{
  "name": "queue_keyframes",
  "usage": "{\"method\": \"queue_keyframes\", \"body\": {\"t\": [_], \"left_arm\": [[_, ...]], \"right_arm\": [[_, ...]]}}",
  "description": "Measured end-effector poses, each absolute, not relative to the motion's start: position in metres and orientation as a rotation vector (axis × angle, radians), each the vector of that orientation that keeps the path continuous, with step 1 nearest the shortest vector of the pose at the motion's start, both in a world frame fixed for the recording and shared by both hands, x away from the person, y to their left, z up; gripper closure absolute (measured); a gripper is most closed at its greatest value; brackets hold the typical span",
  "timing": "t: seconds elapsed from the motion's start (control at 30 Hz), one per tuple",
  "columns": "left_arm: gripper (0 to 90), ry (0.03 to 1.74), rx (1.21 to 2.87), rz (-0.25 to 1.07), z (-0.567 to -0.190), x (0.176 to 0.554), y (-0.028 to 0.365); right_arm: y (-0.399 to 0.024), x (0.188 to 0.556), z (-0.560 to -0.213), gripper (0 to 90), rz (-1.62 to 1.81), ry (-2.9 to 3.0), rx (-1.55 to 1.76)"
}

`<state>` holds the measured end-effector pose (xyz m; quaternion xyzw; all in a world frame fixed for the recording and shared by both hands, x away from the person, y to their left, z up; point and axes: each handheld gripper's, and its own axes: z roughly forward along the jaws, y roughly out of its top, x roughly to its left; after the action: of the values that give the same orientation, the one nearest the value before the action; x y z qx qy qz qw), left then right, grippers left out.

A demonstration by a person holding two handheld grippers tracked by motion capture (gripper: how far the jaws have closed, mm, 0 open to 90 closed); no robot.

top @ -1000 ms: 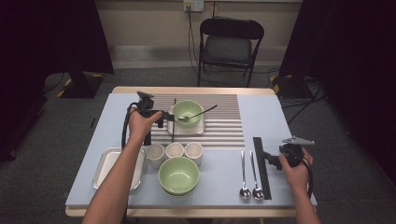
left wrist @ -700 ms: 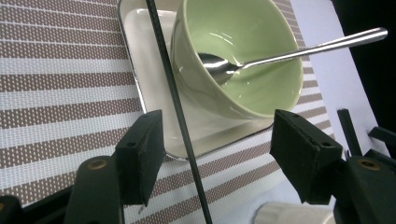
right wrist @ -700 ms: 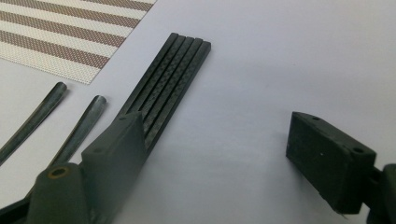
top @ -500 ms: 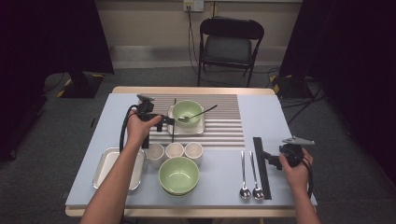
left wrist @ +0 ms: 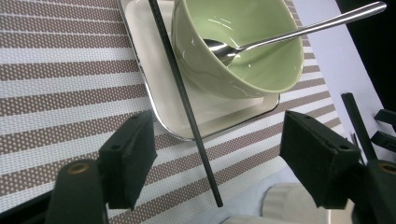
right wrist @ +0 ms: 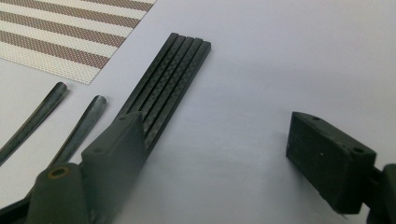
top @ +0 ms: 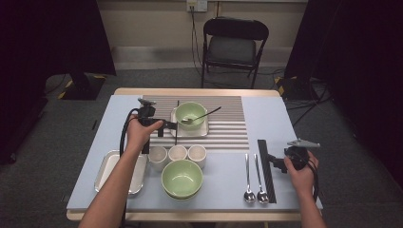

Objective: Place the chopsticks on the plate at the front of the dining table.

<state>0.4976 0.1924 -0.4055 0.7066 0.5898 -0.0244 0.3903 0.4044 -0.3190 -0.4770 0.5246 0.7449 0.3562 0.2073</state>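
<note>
Left hand-held gripper point(left wrist: 215, 163) hangs over the striped placemat point(top: 228, 124), just left of the white square plate point(left wrist: 154, 70). Its jaws stand wide apart and have just been opening. A single black chopstick point(left wrist: 184, 100) lies between them, free of both pads. The chopstick rests across the left edge of the plate, and its near tip reaches the placemat's border at the pale blue worktop point(top: 280, 118).

A green bowl point(left wrist: 233, 51) sits on the plate, and a metal spoon point(left wrist: 289, 35) leans in it with the handle over the rim.

Right hand-held gripper point(right wrist: 215, 158) is near the right front of the worktop. Its jaws are apart with nothing between them; only bare worktop surface lies in the gap. A bundle of black chopsticks point(right wrist: 170, 77) lies just beside its left jaw, lengthwise on the worktop. Two further spoons point(top: 254, 178) lie side by side to the left of the bundle, bowls toward the person.

Nearer the person, three small white cups point(top: 177, 154) stand in a row below the placemat. A second green bowl point(top: 181, 178) stands in front of them, and a white tray point(top: 108, 171) lies to their left. The left forearm crosses above part of this tray.
</note>
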Motion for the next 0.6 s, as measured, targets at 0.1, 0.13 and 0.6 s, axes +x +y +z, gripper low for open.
{"method": "queue_keyframes", "body": {"t": [0.1, 0.13, 0.6], "left_arm": [[24.8, 1.499, 1.794, -0.059, -0.4034, 0.4953, 0.1922], [24.1, 1.498, 1.791, -0.058, -0.403, 0.4947, 0.192], [17.4, 1.491, 1.814, -0.031, -0.3966, 0.4868, 0.1943]], "right_arm": [[-0.3191, 0.4044, -0.477, 18.9, 0.992, 2.074, 1.461], [-0.319, 0.4044, -0.477, 18.9, 0.992, 2.074, 1.461], [-0.3191, 0.4044, -0.477, 18.9, 0.993, 2.074, 1.462]]}}
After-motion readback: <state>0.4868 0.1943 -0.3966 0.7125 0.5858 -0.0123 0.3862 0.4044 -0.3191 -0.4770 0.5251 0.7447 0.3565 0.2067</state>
